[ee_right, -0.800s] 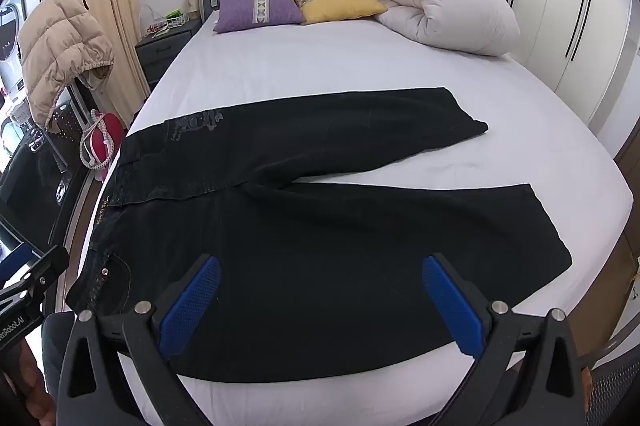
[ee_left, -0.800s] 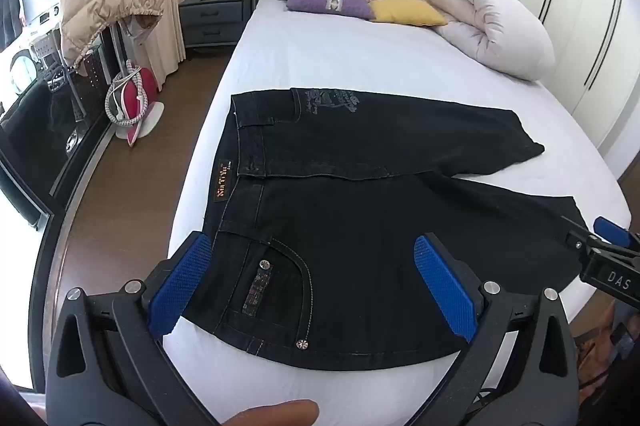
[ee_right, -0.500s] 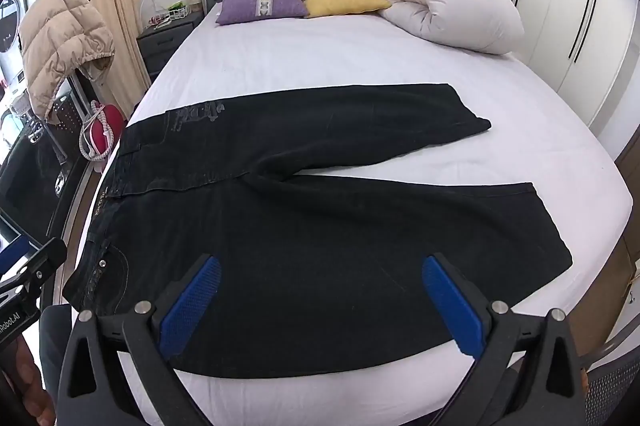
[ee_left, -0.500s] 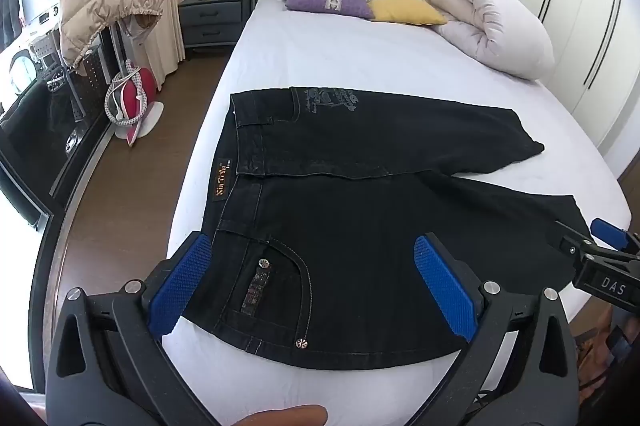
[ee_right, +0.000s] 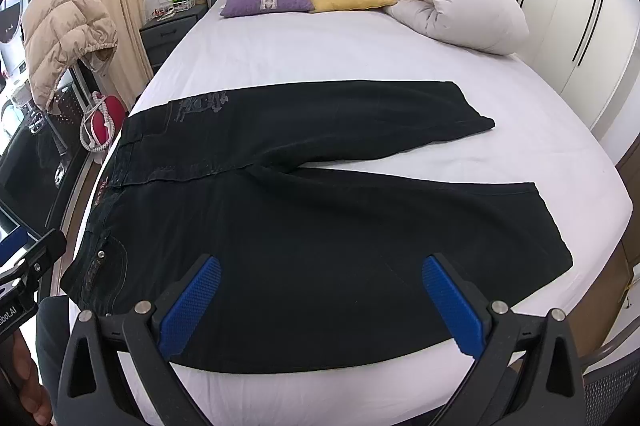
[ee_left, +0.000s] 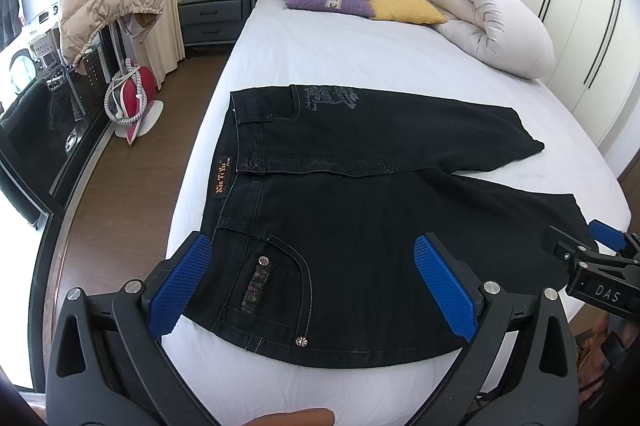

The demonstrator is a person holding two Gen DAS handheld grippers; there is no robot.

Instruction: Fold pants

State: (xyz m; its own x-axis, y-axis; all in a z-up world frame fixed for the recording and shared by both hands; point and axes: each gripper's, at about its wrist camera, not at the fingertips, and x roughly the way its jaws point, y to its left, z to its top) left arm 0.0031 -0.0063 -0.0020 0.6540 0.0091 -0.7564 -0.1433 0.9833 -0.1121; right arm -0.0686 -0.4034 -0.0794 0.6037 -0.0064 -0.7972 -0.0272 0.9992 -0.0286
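Left wrist view is showing the black denim pants (ee_left: 360,210) lying flat on the white-sheeted bed (ee_left: 360,62), waistband toward the bed's left edge and both legs running off to the right, so the long axis is lying crosswise to the headboard. The left gripper (ee_left: 316,286) is hovering above the near hip pocket, its blue-padded fingers (ee_left: 180,290) standing wide apart and holding nothing. The right gripper (ee_right: 320,306) is likewise spread wide and empty, hanging over the middle of the near leg; in the left wrist view it is showing at the far right, by the near leg's hem. The two legs are splaying apart in a narrow V, the far leg ending short of the bed's right side. Judging from this layout, the next move is turning on that crosswise axis: the left gripper is nearer the waistband, the right nearer the hem, so the near leg is probably getting lifted away from the person and laid over the far one
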